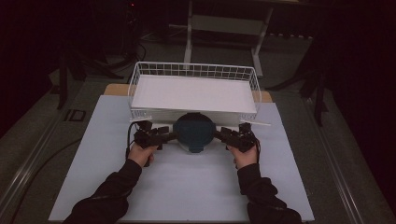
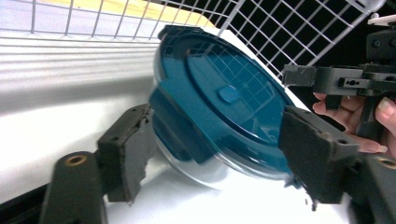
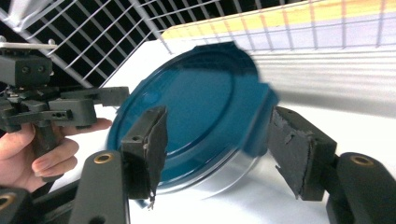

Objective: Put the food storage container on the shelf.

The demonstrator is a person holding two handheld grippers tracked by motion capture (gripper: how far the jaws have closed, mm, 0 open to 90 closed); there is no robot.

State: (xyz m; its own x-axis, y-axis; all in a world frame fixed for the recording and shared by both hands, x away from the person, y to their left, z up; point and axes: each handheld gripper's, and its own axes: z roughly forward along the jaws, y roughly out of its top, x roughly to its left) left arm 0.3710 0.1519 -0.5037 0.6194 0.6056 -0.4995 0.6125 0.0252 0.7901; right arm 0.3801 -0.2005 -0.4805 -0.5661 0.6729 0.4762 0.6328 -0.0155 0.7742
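Teal lid [image 2: 219, 102] on clear bowl [image 2: 196, 170], its rim plain in left gripper view.

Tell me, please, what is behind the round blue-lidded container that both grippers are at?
Right behind the container stands the white wire basket, whose floor is lined by a white sheet. The container covers part of the basket's near wall, so that stretch cannot be seen.
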